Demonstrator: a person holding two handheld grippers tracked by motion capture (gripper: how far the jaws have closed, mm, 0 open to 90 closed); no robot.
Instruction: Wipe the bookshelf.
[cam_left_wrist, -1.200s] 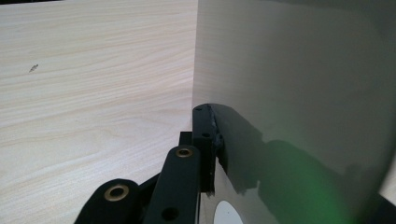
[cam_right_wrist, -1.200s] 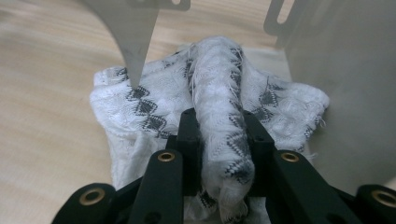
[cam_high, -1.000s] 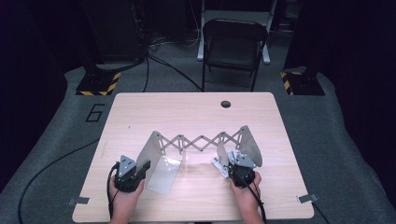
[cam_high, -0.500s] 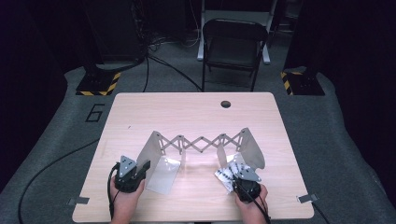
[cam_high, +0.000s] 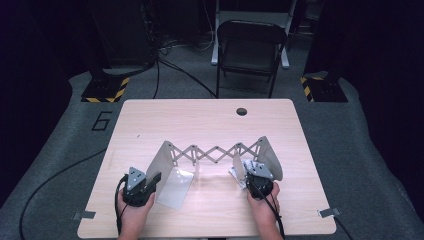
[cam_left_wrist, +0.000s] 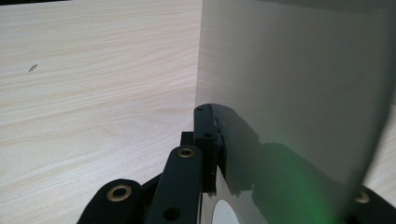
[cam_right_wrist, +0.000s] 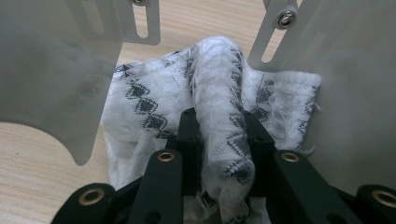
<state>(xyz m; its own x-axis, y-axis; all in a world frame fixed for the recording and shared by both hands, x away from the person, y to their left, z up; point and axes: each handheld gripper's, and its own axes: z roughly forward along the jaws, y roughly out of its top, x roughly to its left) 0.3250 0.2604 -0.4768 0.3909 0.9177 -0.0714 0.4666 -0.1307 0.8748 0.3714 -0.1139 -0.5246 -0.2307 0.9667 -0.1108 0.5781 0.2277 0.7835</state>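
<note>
The folding rack (cam_high: 215, 152), a grey scissor lattice with a flat matte panel at each end, stands on the pale wood-grain table (cam_high: 200, 120) and spans the gap between both grippers. The left gripper (cam_high: 150, 181) is clamped shut on the edge of the near left panel (cam_left_wrist: 289, 74). The right gripper (cam_right_wrist: 223, 140) pinches a ridge of soft white cloth (cam_right_wrist: 154, 107) with black diamond patterns, bunched between the right-hand panels. The limp weave could likely slip free or snag on the panels' slotted arms.

Far half of table (cam_high: 200, 120) free w/ room to pass; scissor rack (cam_high: 215, 152) spans the middle btwn both hands.
</note>
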